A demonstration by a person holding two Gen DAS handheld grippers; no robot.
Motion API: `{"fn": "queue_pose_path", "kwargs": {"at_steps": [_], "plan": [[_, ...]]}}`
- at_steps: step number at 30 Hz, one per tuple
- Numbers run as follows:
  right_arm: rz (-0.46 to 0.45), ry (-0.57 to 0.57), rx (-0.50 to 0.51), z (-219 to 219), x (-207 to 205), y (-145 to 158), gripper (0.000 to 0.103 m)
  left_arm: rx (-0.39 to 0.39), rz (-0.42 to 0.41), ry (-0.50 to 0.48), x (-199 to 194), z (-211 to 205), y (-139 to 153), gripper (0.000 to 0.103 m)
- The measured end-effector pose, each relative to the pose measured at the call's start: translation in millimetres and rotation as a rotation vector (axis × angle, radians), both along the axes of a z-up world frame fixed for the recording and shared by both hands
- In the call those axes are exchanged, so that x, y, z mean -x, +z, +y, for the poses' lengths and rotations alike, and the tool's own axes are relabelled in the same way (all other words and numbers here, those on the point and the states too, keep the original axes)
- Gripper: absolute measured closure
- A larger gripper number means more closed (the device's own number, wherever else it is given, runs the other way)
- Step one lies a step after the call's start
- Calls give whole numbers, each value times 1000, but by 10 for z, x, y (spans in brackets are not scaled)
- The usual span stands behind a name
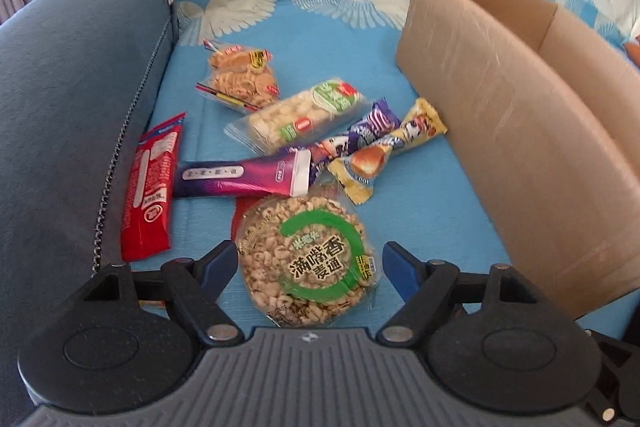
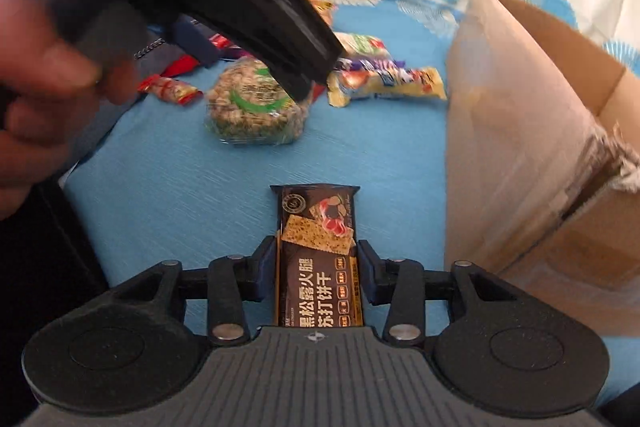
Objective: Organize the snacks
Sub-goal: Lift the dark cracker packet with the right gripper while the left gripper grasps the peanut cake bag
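Meanwhile, right gripper clamps cracker pack; left gripper spread wide.

Glossy plastic snack wrappers; matt cardboard box (scuffed); woven cloth cover.

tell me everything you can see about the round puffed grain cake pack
The round puffed grain cake pack is a thick disc of pale puffed grains sealed in clear crinkly plastic, with a green ring label and bold black Chinese characters on top. It lies flat on the blue bedsheet, between the open fingers of the left gripper, which flank it without clearly touching. Its far edge meets the purple tube-shaped pack.
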State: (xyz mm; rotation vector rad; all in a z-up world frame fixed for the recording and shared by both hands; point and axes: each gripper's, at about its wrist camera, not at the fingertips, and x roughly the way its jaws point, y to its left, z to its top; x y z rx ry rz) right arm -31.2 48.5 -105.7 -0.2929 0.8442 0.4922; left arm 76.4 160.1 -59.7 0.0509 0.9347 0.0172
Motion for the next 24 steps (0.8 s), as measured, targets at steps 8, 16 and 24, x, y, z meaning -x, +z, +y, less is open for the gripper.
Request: {"fn": "queue_pose_path", "kwargs": {"at_steps": [8, 16, 24], "plan": [[26, 22, -41, -17, -18, 34, 58, 22, 71, 36, -165, 53, -157, 17], [42, 24, -70, -92, -78, 55, 62, -1, 53, 15, -139, -29, -182, 19], [64, -34, -93, -228, -156, 75, 62, 144, 52, 79, 123, 186, 109, 19]]}}
